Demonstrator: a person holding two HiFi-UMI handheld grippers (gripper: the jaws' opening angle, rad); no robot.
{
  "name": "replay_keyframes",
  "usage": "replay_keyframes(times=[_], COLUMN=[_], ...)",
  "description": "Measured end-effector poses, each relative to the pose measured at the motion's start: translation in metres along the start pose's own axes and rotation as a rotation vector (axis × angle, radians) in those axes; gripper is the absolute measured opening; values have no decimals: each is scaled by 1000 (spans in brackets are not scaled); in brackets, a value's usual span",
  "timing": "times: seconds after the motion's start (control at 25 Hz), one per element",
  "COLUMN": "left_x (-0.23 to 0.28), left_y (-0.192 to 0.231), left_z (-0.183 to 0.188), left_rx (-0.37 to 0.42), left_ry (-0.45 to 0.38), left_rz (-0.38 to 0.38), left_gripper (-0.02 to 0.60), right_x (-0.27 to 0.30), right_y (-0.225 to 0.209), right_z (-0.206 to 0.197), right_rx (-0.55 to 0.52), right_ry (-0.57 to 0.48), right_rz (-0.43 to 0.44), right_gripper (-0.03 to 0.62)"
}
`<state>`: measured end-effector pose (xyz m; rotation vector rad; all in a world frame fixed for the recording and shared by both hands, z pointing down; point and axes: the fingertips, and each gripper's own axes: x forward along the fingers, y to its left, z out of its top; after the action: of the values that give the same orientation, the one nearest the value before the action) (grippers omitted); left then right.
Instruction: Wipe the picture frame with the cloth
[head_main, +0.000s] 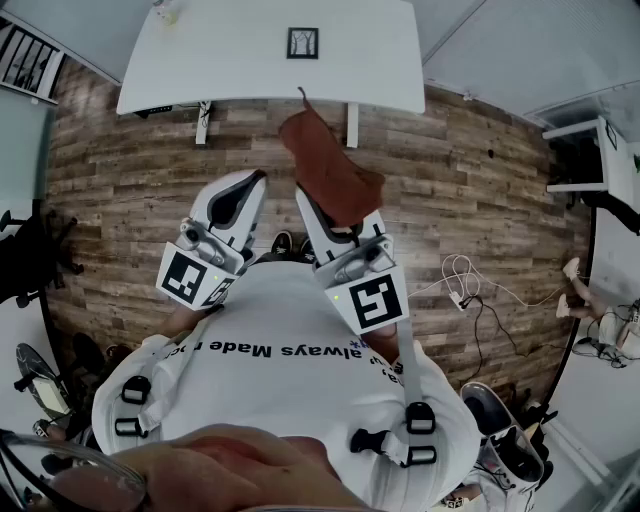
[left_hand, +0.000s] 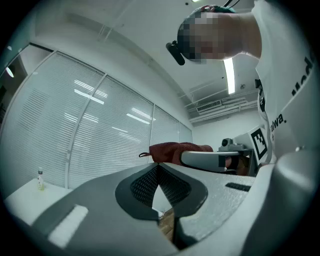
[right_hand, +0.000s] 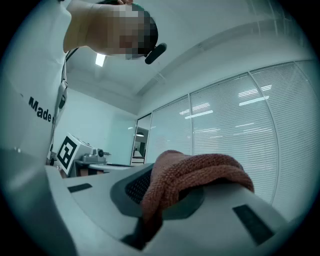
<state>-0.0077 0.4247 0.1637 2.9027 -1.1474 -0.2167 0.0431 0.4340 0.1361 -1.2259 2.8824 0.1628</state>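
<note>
Pinching the rust-brown cloth (head_main: 335, 175) tight in the right gripper (head_main: 312, 205). Nothing in the left gripper (head_main: 257, 180), with jaws pressed together. Far ahead on the white table (head_main: 200, 60): the small black picture frame (head_main: 302, 42), well apart from both. Best to walk up close first. Then rub softly, steadying the frame with the left one.

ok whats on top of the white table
The table holds a black picture frame near its middle and a bottle toward its left end. The cloth hides part of its near edge.
</note>
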Motion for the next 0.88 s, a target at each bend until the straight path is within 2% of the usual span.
replay_keyframes(times=[0.24, 0.52, 0.88], left_x=[2, 1, -34], left_y=[-1, -3, 10], left_z=[3, 6, 11], left_rx=[10, 4, 7], left_ry=[-8, -3, -10], left_rz=[-7, -22, -50], left_gripper=[2, 2, 2], right_x=[-2, 0, 17], right_y=[2, 8, 47], right_z=[-1, 9, 12], right_rx=[-12, 10, -10], right_ry=[8, -31, -16], right_rz=[4, 16, 14], right_gripper=[20, 20, 20])
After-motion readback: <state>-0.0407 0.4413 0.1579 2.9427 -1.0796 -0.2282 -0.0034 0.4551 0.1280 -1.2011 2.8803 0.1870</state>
